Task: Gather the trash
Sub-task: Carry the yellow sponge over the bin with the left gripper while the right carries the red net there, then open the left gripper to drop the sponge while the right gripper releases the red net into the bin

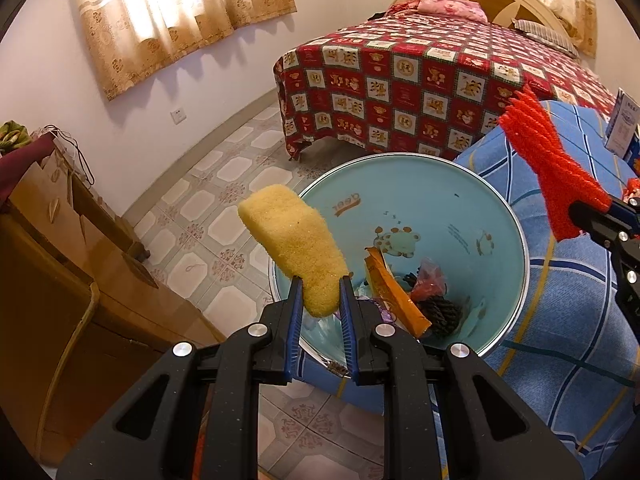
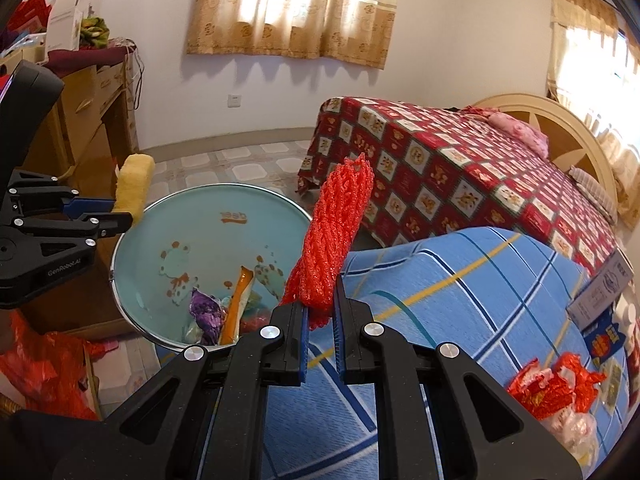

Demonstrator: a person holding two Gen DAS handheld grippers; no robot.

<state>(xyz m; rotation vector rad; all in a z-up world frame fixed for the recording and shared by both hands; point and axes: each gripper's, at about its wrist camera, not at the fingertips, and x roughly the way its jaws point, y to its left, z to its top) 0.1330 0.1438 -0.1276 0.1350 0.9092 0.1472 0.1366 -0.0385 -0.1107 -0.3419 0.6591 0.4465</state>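
My left gripper is shut on the lower end of a yellow sponge, which sticks up over the near left rim of a light blue bin. In the right wrist view the sponge hangs at the bin's left rim. My right gripper is shut on a red foam net, held upright just right of the bin, above the blue checked cloth. The left wrist view shows that net at the right. Inside the bin lie an orange wrapper, a dark bundle and a purple wrapper.
A bed with a red patterned cover stands behind the bin. A wooden cabinet is to the left, with tiled floor between. On the blue cloth lie red wrappers and a carton. A red plastic bag sits low left.
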